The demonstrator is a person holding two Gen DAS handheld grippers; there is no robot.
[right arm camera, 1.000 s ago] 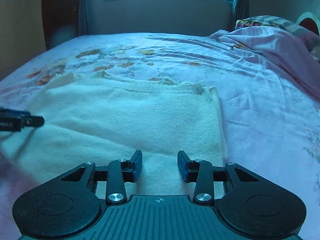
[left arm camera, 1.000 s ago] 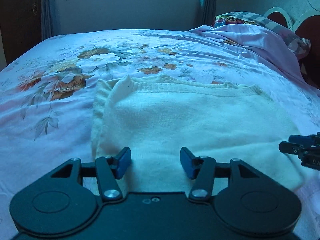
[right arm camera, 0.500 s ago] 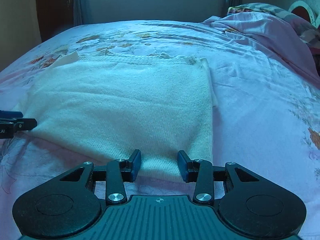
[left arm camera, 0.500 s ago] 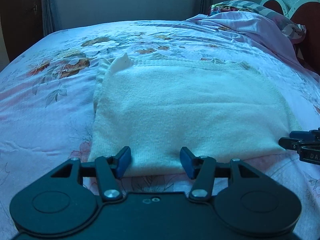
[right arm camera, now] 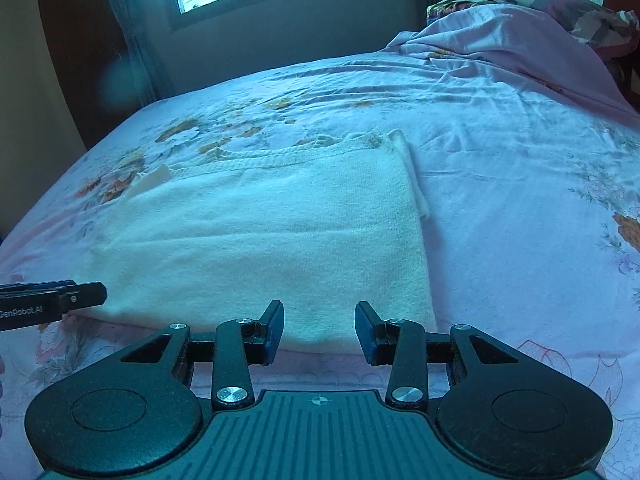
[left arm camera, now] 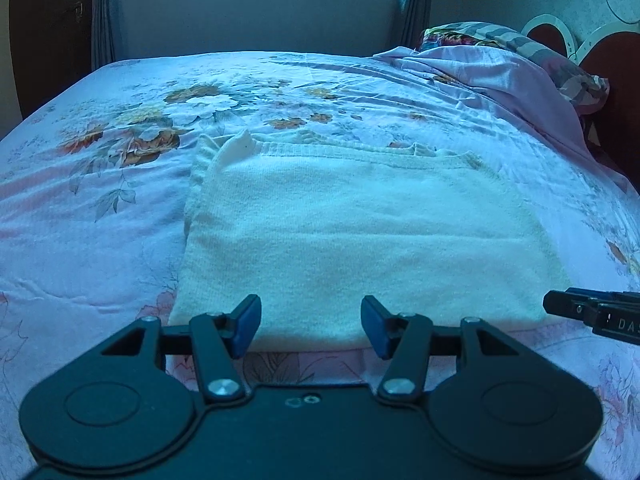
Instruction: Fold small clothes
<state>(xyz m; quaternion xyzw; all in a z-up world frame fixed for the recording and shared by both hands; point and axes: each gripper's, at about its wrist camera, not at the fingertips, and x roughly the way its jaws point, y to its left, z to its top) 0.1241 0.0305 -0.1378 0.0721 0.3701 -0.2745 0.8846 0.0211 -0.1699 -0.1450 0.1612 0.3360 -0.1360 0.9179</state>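
two open, empty grippers, left gripper (left arm camera: pixel 311 322) and right gripper (right arm camera: pixel 319 327), at near hem of white knit top (left arm camera: pixel 352 236) flat on bed (left arm camera: pixel 120 208); probably between folds, next needing both near corners pinched.

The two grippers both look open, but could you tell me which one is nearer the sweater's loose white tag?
The left gripper; the white tag sits at the sweater's far left corner.

The folded sweater (left arm camera: pixel 352 236) lies on the bed (left arm camera: pixel 100 208) just beyond me; heaped bedding (left arm camera: pixel 500 76) sits far right.
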